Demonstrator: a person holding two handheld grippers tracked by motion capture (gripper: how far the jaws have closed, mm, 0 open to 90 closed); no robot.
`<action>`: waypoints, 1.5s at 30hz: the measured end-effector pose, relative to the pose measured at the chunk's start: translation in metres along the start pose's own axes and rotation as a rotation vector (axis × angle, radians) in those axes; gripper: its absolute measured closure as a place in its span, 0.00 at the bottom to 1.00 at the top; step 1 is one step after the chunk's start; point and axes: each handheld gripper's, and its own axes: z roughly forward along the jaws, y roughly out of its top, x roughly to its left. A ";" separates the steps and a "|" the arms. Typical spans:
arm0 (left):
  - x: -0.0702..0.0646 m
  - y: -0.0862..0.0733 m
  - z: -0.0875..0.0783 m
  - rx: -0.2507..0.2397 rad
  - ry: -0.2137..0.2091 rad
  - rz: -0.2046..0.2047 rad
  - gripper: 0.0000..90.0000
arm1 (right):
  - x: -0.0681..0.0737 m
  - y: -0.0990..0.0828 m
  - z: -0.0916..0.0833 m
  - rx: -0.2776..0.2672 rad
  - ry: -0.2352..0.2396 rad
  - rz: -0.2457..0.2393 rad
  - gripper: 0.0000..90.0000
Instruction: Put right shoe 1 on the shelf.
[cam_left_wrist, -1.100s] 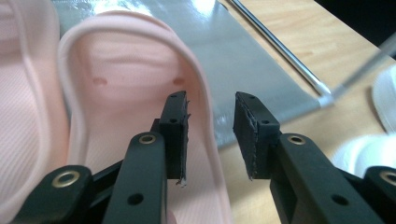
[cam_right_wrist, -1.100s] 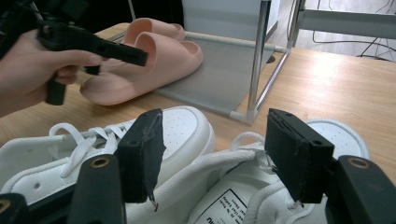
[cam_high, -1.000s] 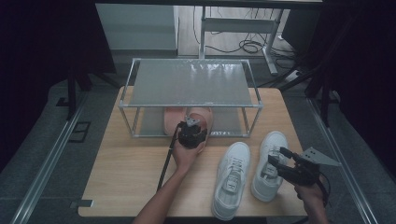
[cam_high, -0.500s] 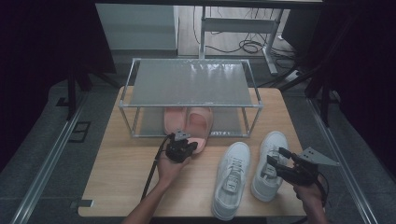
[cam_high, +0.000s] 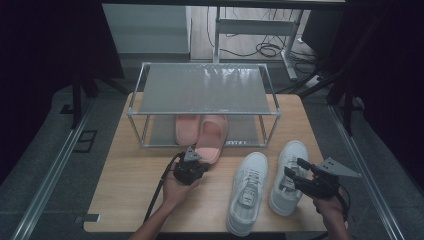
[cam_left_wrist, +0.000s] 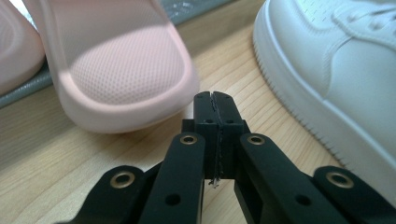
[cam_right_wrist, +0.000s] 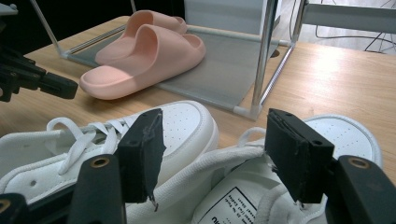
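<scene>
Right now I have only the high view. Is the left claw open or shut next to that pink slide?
Observer: Shut. In the left gripper view the left claw has its jaws pressed together with nothing between them. It sits close to the slide, but I cannot tell whether they touch.
Operator: And the right claw, has it gripped a sneaker?
Observer: No. In the right gripper view the right claw is open wide. Its jaws stand on either side of the right sneaker at its opening and are not closed on it.
</scene>
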 end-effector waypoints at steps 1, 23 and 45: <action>0.001 -0.001 0.002 0.011 0.014 0.013 1.00 | 0.000 0.000 0.000 -0.001 0.000 -0.001 0.42; 0.002 0.027 0.045 0.039 0.009 0.028 1.00 | -0.002 0.000 -0.002 -0.007 -0.004 0.002 0.42; 0.016 0.018 0.023 0.048 0.032 0.048 1.00 | -0.001 0.000 -0.001 -0.003 -0.002 -0.001 0.42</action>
